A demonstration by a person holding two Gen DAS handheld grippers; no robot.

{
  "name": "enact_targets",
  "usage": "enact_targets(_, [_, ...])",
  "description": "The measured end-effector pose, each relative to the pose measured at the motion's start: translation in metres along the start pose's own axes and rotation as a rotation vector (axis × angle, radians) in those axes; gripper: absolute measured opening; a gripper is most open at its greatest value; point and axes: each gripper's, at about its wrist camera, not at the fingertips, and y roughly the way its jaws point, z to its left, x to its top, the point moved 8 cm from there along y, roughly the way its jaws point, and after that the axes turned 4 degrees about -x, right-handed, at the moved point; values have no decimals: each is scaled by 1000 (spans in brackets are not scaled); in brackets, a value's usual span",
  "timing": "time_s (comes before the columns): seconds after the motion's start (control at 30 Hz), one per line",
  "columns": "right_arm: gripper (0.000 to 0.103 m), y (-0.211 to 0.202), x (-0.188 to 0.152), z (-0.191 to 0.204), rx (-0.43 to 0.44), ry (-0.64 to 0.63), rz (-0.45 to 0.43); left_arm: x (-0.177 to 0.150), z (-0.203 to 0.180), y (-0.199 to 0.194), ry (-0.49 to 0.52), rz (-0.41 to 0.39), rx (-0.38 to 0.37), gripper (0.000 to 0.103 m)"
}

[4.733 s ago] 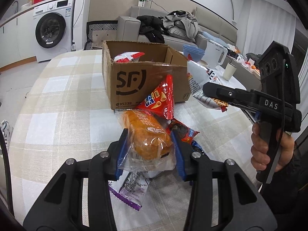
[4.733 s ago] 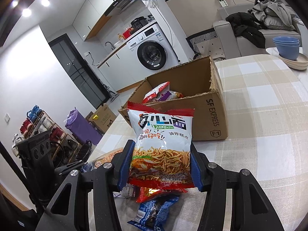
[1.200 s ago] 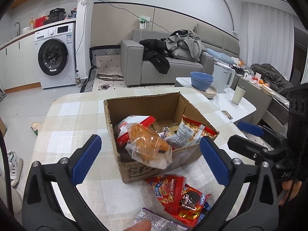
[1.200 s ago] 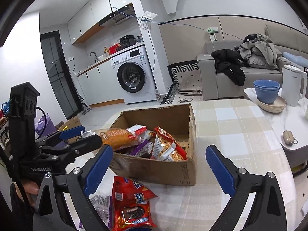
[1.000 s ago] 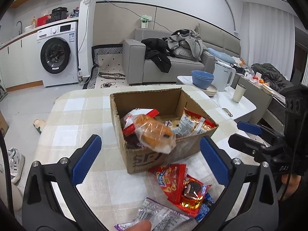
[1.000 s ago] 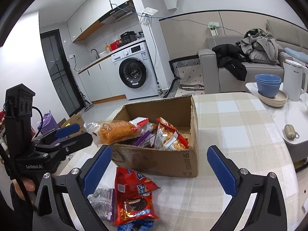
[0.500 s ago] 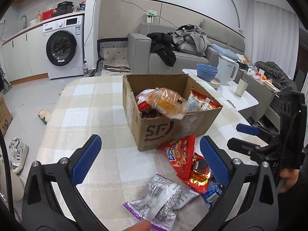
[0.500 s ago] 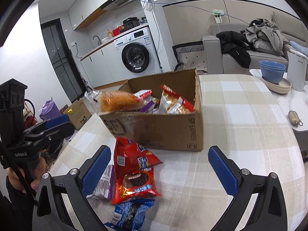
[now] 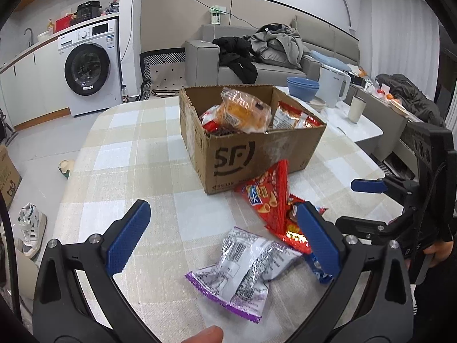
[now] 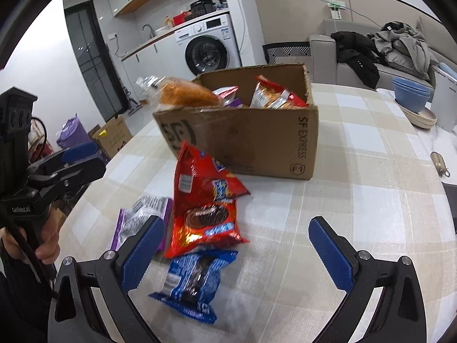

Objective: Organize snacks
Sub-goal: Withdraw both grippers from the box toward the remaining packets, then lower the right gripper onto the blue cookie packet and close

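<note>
Both claws, left (image 9: 222, 240) and right (image 10: 242, 248), gape above crinkly packets (image 9: 242, 268); bread, seemingly, tops box (image 9: 257, 154).

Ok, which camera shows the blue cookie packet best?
The right wrist view: the blue cookie packet lies whole and unobstructed on the tablecloth between the open fingers. In the left wrist view only a sliver shows, mostly hidden behind the gripper's right-hand finger and the silver-and-purple packet.

Brown box (image 9: 257, 154), checked beige-white tablecloth (image 9: 137, 148), red (image 10: 205, 200) and blue packets (image 10: 194, 283).
</note>
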Motion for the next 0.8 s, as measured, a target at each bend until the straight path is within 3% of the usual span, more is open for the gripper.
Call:
enact_targets(0.27, [103,15,-27,11,17,-67,116,-20,0,11,9,48,-17,102])
enact_targets(0.6, [103,34,-41,29,29,-106,169,-36,-2,29,49,109,-48,102])
enact_targets(0.8, [103,50,-52,43,-20,-181,212,-46,-10,37,79,143,-74,102])
